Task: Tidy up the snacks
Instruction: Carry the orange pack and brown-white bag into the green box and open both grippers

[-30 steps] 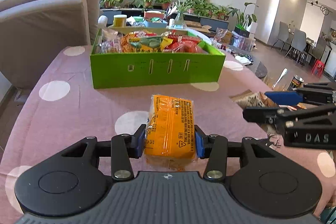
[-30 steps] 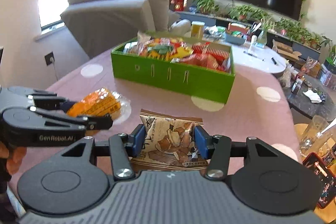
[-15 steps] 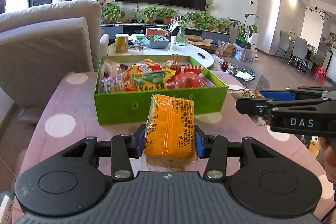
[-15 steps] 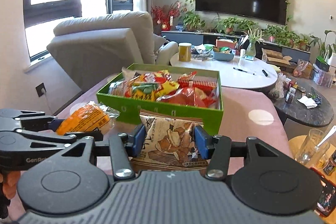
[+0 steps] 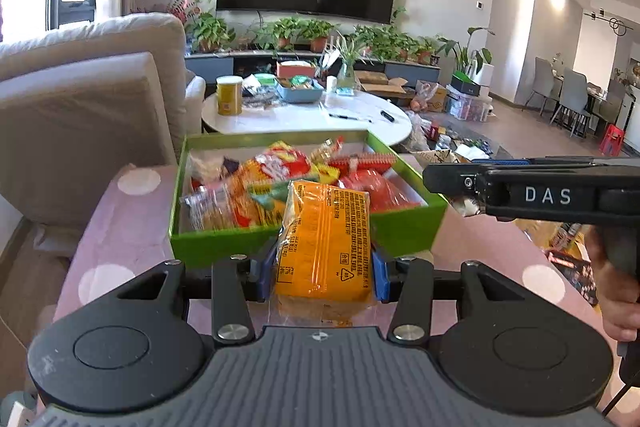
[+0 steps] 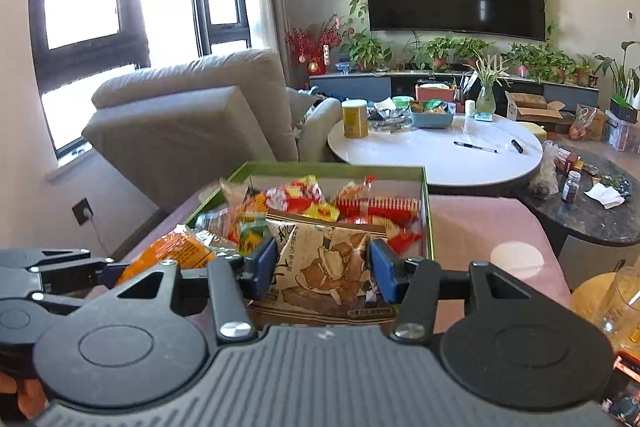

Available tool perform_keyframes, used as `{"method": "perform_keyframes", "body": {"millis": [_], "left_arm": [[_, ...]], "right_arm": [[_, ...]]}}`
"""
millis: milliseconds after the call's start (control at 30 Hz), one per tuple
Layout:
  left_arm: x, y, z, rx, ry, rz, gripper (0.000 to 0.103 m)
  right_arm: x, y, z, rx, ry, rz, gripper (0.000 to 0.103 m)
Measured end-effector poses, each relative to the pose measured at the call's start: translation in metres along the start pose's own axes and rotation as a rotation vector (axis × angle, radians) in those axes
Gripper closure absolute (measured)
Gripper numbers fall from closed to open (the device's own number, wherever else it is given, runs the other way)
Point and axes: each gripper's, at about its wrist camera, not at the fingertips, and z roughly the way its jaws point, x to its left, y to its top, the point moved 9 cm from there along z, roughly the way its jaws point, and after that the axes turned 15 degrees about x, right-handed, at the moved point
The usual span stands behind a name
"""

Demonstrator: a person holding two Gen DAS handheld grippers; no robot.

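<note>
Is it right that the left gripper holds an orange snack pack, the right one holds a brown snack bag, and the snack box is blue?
Not quite. The snack box is green, as the left wrist view shows. The left gripper does hold the orange snack pack, and the right gripper the brown snack bag.

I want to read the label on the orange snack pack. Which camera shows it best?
The left wrist view: the orange snack pack faces the lens, printed side up. The right wrist view shows only its end at an angle, partly hidden.
</note>
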Motion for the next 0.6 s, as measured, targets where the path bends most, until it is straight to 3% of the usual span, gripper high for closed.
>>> {"method": "perform_keyframes", "body": {"millis": [267, 600], "left_arm": [[0.015, 0.031, 0.008, -0.021, 0.037, -0.005, 0.061], [0.032, 0.073, 0.050, -0.005, 0.055, -0.066, 0.061]], "right_arm": [[-0.009, 0.031, 0.012, -0.043, -0.008, 0.019, 0.024], [-0.013, 0.060, 0.044, -0.032, 0.062, 0.102, 0.024]]}}
